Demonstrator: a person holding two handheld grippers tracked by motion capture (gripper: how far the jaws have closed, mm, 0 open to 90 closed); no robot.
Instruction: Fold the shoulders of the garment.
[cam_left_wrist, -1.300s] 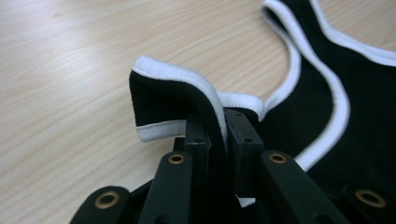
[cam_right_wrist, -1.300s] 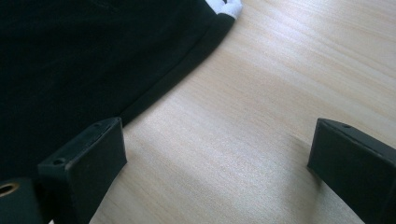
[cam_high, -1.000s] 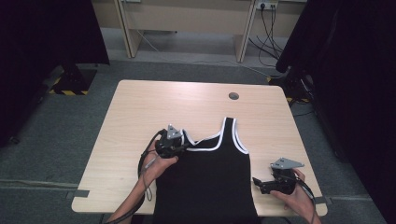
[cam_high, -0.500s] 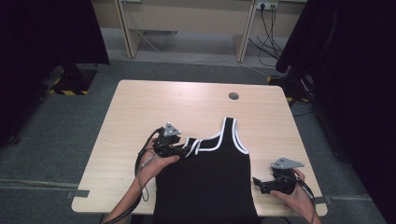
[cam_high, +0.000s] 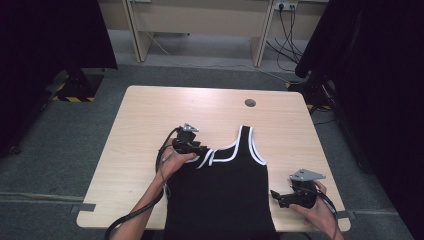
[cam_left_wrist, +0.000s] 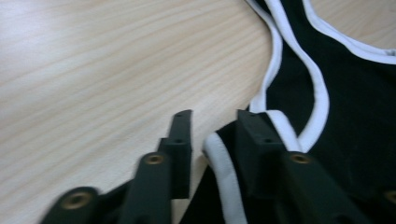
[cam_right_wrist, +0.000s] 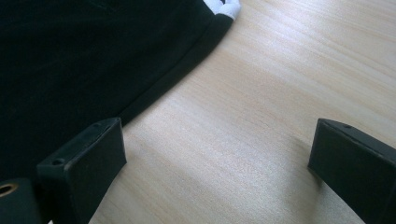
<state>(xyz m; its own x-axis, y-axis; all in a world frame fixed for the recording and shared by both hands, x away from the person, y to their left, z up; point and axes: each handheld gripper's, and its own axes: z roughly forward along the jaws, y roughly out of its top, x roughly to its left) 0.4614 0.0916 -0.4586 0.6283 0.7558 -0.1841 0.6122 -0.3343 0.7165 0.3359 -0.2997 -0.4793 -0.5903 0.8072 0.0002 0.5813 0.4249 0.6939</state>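
Observation:
A black tank top (cam_high: 220, 195) with white trim lies flat on the light wooden table (cam_high: 150, 115), its hem hanging over the near edge. My left gripper (cam_high: 204, 149) sits at the garment's left shoulder strap. In the left gripper view its jaws are nearly together (cam_left_wrist: 212, 126), with the white-edged strap (cam_left_wrist: 219, 154) bunched between them. My right gripper (cam_high: 276, 196) rests low on the table just right of the garment's side edge. In the right gripper view its jaws (cam_right_wrist: 219, 144) stand wide apart over bare wood, and the black fabric (cam_right_wrist: 84, 56) lies beside the left jaw.
A round cable hole (cam_high: 250, 103) sits near the table's far edge. Bare wood stretches across the far half and the left side. Desk legs and cables (cam_high: 287, 25) stand on the grey floor beyond, with dark curtains (cam_high: 380, 75) at both sides.
The left gripper has shifted slightly right and away, and the left strap has gone from standing straight to crumpled at its jaws. The right gripper has stayed in place.

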